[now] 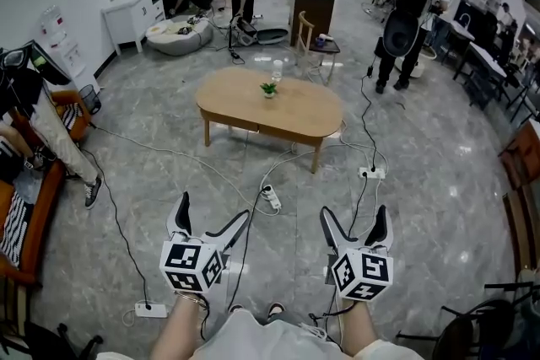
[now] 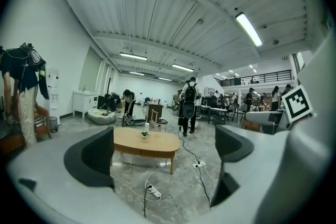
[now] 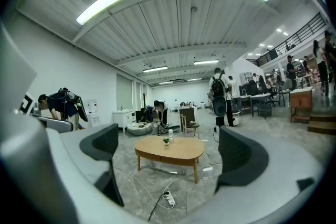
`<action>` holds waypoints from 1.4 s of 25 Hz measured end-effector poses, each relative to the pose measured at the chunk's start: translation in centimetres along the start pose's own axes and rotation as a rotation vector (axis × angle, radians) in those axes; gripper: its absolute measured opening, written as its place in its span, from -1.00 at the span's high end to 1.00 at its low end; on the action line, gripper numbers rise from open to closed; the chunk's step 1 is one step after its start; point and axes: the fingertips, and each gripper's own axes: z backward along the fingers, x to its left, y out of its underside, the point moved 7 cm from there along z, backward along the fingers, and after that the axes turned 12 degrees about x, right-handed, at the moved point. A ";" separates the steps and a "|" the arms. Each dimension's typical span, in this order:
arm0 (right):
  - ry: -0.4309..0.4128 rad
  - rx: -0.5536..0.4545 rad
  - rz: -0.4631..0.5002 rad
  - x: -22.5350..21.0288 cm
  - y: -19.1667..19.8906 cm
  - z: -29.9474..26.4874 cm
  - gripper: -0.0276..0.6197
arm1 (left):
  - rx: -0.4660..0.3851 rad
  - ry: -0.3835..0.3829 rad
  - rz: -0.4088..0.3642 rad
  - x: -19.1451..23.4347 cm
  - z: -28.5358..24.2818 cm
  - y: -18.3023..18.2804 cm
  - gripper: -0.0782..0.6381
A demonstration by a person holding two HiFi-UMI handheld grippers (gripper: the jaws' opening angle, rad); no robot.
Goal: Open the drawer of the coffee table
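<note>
The oval wooden coffee table (image 1: 305, 110) stands on the grey marble floor a few steps ahead of me, also in the left gripper view (image 2: 155, 145) and the right gripper view (image 3: 181, 150). Its front apron (image 1: 245, 124) looks flush, with no drawer pulled out. A small potted plant (image 1: 268, 88) and a clear bottle (image 1: 277, 69) stand on top. My left gripper (image 1: 215, 206) (image 2: 165, 152) and right gripper (image 1: 354, 211) (image 3: 169, 141) are held side by side well short of the table, both open with nothing between the jaws.
Cables and a white power strip (image 1: 272, 198) lie on the floor between me and the table, with further strips (image 1: 371, 173) (image 1: 150, 309). A seated person's legs (image 1: 59, 143) reach out from a sofa at the left. A wooden chair (image 1: 314, 40) and several standing people are beyond the table.
</note>
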 end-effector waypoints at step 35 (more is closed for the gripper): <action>0.109 0.036 -0.080 -4.4 -7.2 -25.3 -0.90 | 0.034 0.006 0.043 11.7 -25.8 -10.1 -0.83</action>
